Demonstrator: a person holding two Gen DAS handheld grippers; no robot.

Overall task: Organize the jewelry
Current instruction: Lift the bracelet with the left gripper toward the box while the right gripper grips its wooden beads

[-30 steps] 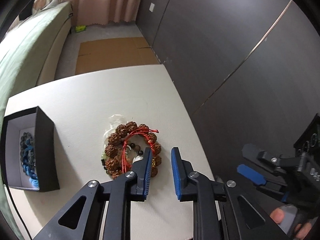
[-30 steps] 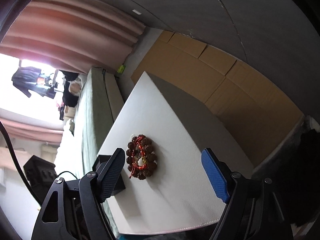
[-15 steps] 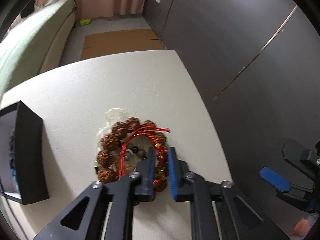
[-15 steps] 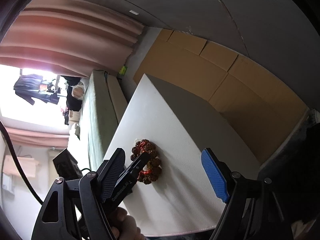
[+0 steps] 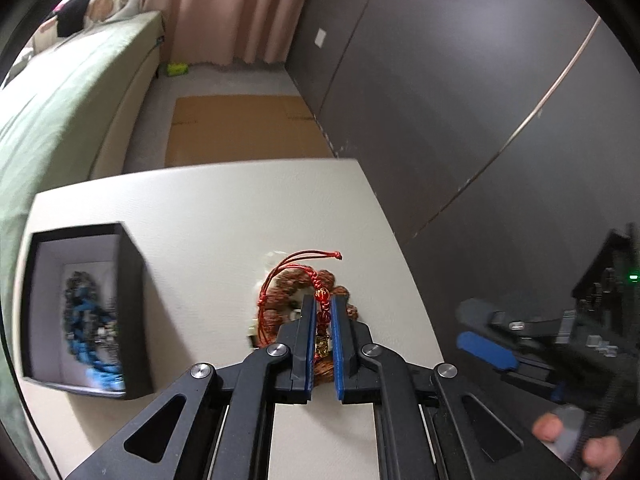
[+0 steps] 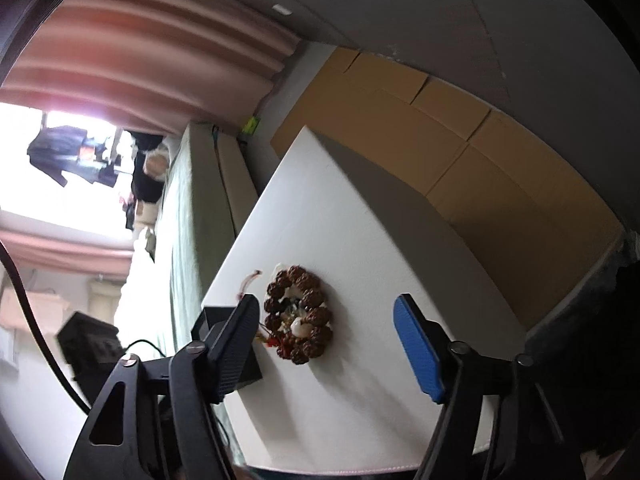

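Observation:
My left gripper (image 5: 322, 316) is shut on a red cord bracelet (image 5: 304, 266) with red and gold beads, lifting it off the pile. Under it lies a brown seed-bead bracelet (image 5: 286, 284) on the white table (image 5: 200, 208). In the right wrist view the brown bracelet (image 6: 300, 314) rings a few small pieces, and the red cord (image 6: 250, 278) hangs left of it. My right gripper (image 6: 332, 336) is open and empty, held above the table. A black box (image 5: 80, 308) at the left holds blue and dark bead jewelry (image 5: 86, 320).
A dark wall panel (image 5: 460, 100) runs along the table's right side. A green sofa (image 5: 52, 92) lies to the left, flattened cardboard (image 5: 240, 128) on the floor beyond. The black box (image 6: 216, 324) shows behind my right gripper's left finger.
My left gripper closed on the red cord bracelet and has lifted it up from the brown bracelet. The right gripper stayed open, shifting slightly closer over the table.

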